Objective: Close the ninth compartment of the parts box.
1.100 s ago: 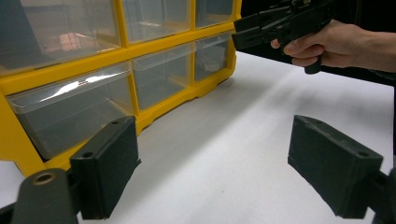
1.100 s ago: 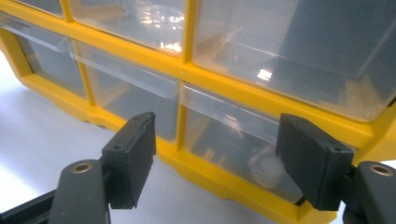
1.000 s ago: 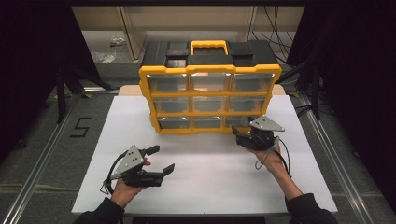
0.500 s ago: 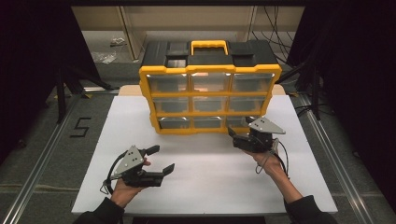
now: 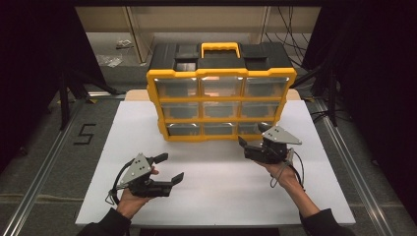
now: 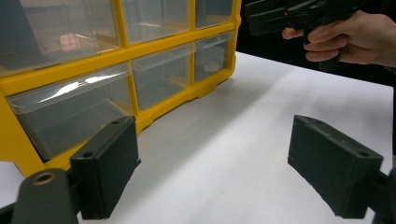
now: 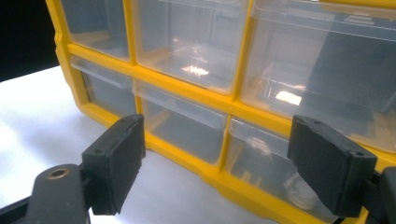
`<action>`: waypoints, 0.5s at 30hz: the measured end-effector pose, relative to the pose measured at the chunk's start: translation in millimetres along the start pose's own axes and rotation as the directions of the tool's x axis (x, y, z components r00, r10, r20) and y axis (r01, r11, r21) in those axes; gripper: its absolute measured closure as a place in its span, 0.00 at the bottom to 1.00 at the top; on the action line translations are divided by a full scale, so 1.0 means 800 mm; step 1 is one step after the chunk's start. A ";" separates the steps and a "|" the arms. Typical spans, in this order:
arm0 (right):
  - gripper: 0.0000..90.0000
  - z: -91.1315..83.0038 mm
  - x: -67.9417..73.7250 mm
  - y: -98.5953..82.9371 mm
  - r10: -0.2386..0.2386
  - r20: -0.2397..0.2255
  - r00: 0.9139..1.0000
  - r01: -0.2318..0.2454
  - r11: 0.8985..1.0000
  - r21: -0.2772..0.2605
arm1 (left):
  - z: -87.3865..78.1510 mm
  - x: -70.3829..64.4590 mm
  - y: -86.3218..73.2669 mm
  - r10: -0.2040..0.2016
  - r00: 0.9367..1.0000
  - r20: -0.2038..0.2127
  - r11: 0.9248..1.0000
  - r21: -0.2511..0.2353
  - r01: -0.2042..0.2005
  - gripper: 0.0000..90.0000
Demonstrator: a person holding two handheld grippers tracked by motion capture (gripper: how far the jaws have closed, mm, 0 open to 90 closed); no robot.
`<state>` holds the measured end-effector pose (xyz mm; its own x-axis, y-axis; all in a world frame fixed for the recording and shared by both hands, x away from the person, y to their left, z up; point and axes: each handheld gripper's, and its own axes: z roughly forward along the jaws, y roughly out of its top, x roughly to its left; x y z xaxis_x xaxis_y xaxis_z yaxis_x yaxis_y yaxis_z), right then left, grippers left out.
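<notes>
A yellow and black drawer cabinet (image 5: 221,101) with clear plastic drawers stands at the back of the white table (image 5: 211,196). My right gripper (image 5: 252,136) hovers open just in front of the bottom row, jaws pointing at the cabinet. In the right gripper view the open gripper (image 7: 215,163) frames the bottom middle drawer (image 7: 180,123); the bottom right drawer (image 7: 261,163) holds some small blurred parts. My left gripper (image 5: 170,167) is open near the front left, well apart from the cabinet. The left gripper view has the open left gripper (image 6: 215,168) over bare table, with nothing between its jaws.
The cabinet has a yellow carry handle (image 5: 220,47) on its black top. In the left gripper view the other hand with the right gripper (image 6: 299,16) appears at the upper right. Dark floor and metal rails (image 5: 44,162) flank the table.
The right gripper has crept a little to the left along the cabinet's front. The left gripper has stayed where it was.
</notes>
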<state>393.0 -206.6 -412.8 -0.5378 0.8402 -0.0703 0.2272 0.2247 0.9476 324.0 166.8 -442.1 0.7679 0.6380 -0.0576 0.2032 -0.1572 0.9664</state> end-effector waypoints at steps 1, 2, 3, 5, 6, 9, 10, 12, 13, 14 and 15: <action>0.22 0.000 0.001 0.000 0.000 -0.003 1.000 0.000 1.000 0.000 | 0.000 0.000 0.000 0.000 1.000 0.000 1.000 0.000 0.000 0.17; 0.22 -0.001 0.001 0.000 0.001 -0.004 1.000 -0.001 1.000 -0.001 | 0.000 0.000 0.000 0.000 1.000 0.000 1.000 0.000 0.000 0.17; 0.22 -0.001 0.002 0.000 -0.001 -0.005 1.000 0.001 1.000 -0.003 | 0.000 0.000 0.000 0.000 1.000 0.000 1.000 0.000 0.000 0.17; 0.22 -0.003 0.004 0.000 -0.004 -0.009 1.000 0.004 1.000 -0.003 | 0.000 0.000 0.000 0.001 1.000 0.000 1.000 0.000 -0.001 0.17; 0.22 -0.003 0.004 0.000 -0.004 -0.011 1.000 0.004 1.000 -0.005 | 0.000 0.000 0.000 0.001 1.000 0.000 1.000 0.000 -0.001 0.17; 0.22 -0.005 0.007 0.001 -0.006 -0.015 1.000 0.005 1.000 -0.008 | 0.000 0.000 0.000 0.000 1.000 0.000 1.000 0.000 0.000 0.17; 0.22 -0.006 0.008 0.001 -0.005 -0.016 1.000 0.005 1.000 -0.010 | 0.000 0.000 0.000 0.000 1.000 0.000 1.000 0.000 0.000 0.17; 0.22 -0.007 0.009 0.001 -0.008 -0.017 1.000 0.008 1.000 -0.011 | 0.000 0.000 0.000 0.000 1.000 0.000 1.000 0.000 0.000 0.17; 0.22 -0.008 0.010 0.001 -0.008 -0.019 1.000 0.008 1.000 -0.011 | 0.000 0.000 0.000 0.001 1.000 0.001 1.000 0.000 -0.001 0.17; 0.22 -0.009 0.010 0.001 -0.008 -0.021 1.000 0.008 1.000 -0.012 | 0.000 0.000 0.000 0.000 1.000 0.001 1.000 0.000 0.000 0.17; 0.22 -0.009 0.011 0.001 -0.008 -0.021 1.000 0.008 1.000 -0.012 | 0.000 0.000 0.000 0.000 1.000 0.001 1.000 0.000 0.000 0.17</action>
<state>382.6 -202.8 -410.8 -0.5563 0.8279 -0.0714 0.2135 0.2254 0.9506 324.0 166.5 -442.2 0.7687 0.6370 -0.0583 0.2037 -0.1574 0.9663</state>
